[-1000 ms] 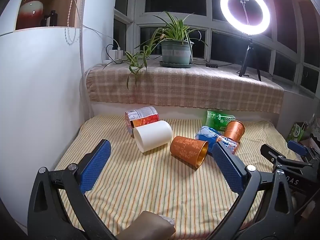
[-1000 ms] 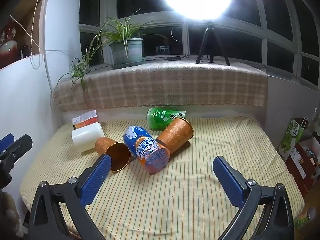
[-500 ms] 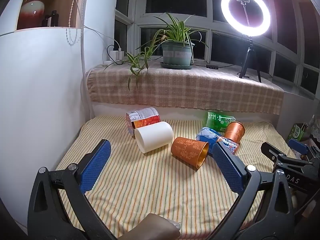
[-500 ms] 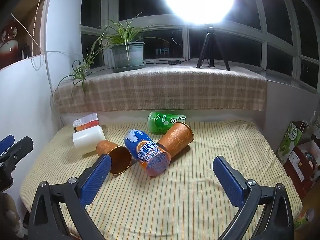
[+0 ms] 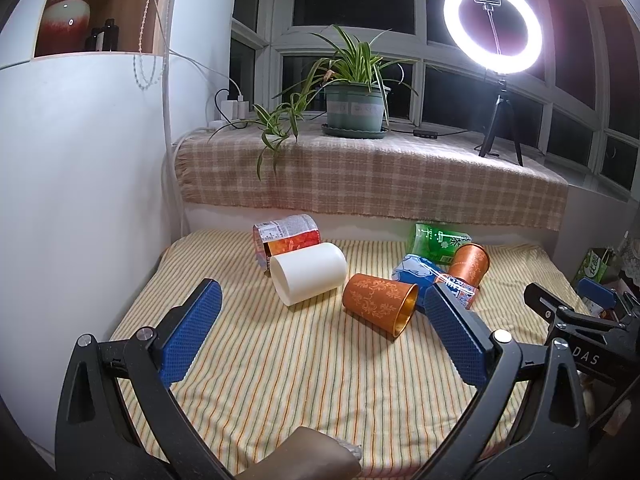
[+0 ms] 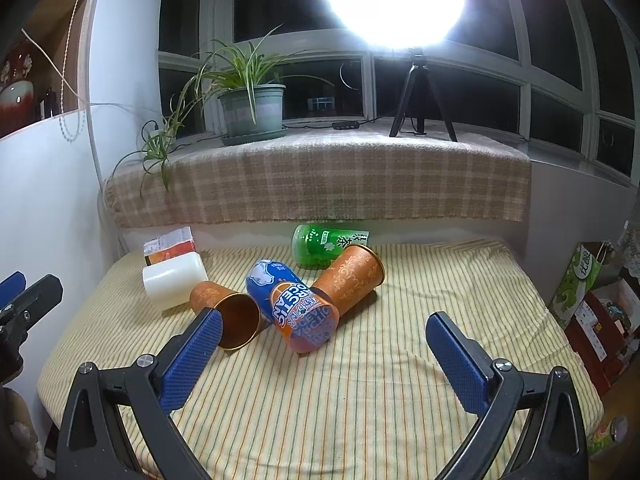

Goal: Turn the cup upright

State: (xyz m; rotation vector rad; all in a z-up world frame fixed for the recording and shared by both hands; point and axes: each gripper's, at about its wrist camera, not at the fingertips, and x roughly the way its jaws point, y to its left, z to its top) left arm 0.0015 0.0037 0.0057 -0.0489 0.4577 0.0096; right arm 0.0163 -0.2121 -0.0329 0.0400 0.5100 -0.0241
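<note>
Little changed since earlier: both views edged fractionally closer. Left gripper and right gripper agape, empty. Nearest copper cup on its side just ahead of left, mouth toward right.

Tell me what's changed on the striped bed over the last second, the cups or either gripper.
Very little. Both views drift slightly, so each gripper has shifted a touch; the left gripper and right gripper remain open and empty. The white cup, both copper cups and the blue-and-orange cup still lie on their sides, unmoved.
</note>
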